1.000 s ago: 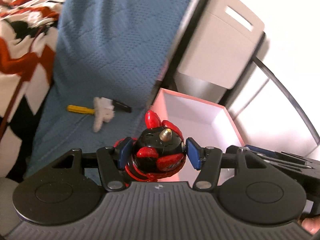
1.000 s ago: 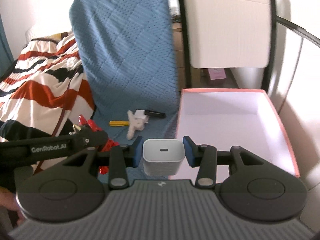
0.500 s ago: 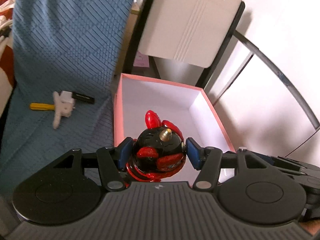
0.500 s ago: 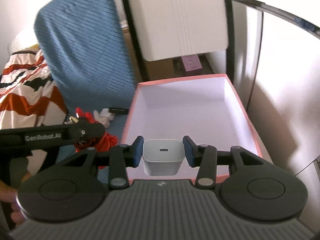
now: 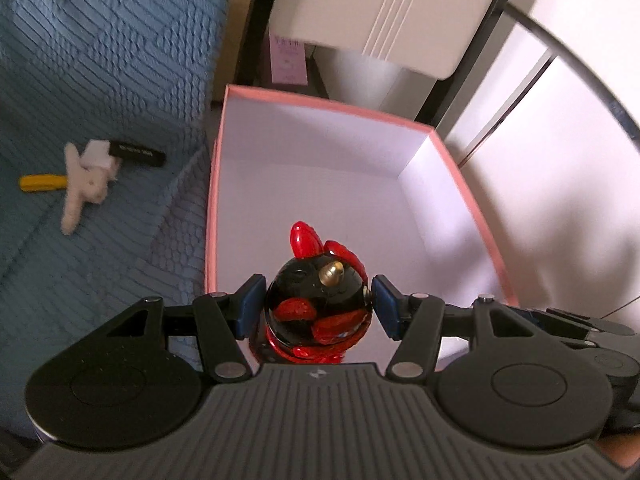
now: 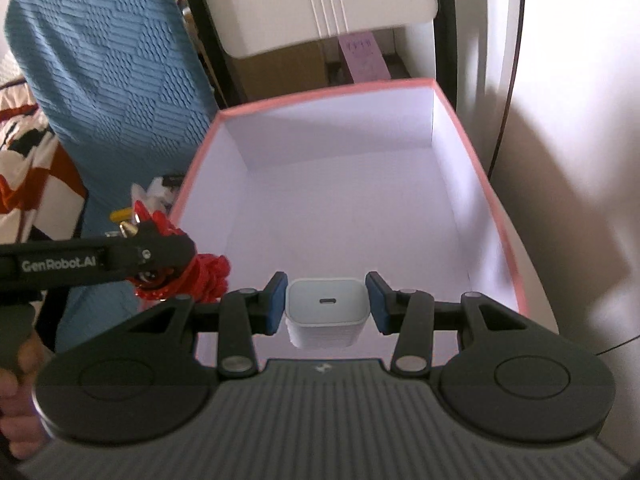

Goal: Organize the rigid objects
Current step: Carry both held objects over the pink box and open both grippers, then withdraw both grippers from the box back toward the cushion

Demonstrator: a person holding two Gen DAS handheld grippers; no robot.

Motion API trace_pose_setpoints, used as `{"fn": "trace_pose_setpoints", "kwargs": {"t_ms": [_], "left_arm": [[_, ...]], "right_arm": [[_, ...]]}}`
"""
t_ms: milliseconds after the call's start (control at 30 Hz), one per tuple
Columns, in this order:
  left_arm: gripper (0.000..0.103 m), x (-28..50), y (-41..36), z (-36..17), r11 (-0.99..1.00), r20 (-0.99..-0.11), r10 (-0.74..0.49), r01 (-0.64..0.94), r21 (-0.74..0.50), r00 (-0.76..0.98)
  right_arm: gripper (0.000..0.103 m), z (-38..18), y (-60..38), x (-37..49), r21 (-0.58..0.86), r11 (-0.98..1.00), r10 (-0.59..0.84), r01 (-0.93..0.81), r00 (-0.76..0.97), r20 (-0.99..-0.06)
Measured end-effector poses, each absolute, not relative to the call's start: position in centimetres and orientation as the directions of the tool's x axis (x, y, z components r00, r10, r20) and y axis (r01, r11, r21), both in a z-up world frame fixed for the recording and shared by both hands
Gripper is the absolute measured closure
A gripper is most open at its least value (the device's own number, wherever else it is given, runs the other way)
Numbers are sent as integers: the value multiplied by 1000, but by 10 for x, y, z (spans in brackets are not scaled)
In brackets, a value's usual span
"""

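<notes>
**Toy and charger held over the pink box**

Toy (image 5: pixel 318 312), black and red, sits pinched in our left tongs (image 5: pixel 319 307) at the pink box (image 5: pixel 211 200) near edge. Our right tongs (image 6: pixel 327 307) clamp a white charger (image 6: pixel 326 312) above it. Blue quilted cover (image 5: pixel 100 60) lies left; white chair back (image 6: pixel 312 0) stands behind.

A blue quilted cover (image 5: pixel 100 60) drapes the seat — beside it a white chair back (image 6: pixel 320 0) (black-framed), sunlit white wall (image 5: pixel 580 180).
</notes>
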State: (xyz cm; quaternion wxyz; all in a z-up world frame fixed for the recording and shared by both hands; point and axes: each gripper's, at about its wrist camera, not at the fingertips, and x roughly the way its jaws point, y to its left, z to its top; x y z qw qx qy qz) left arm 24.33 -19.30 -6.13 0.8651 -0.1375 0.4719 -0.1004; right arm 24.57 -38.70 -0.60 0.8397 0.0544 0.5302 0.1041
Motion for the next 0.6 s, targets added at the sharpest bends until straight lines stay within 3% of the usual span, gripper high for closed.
{"fn": "trace_pose_setpoints", "kwargs": {"t_ms": [267, 600], "left_arm": [[39, 268, -207, -102, 945, -834, -294, 9, -328, 468], [39, 278, -210, -112, 947, -840, -289, 7, -322, 458]], "right_arm": [[57, -50, -400, 267, 191, 976, 214, -102, 338, -916], [58, -70, -408, 285, 198, 974, 221, -106, 300, -928]]}}
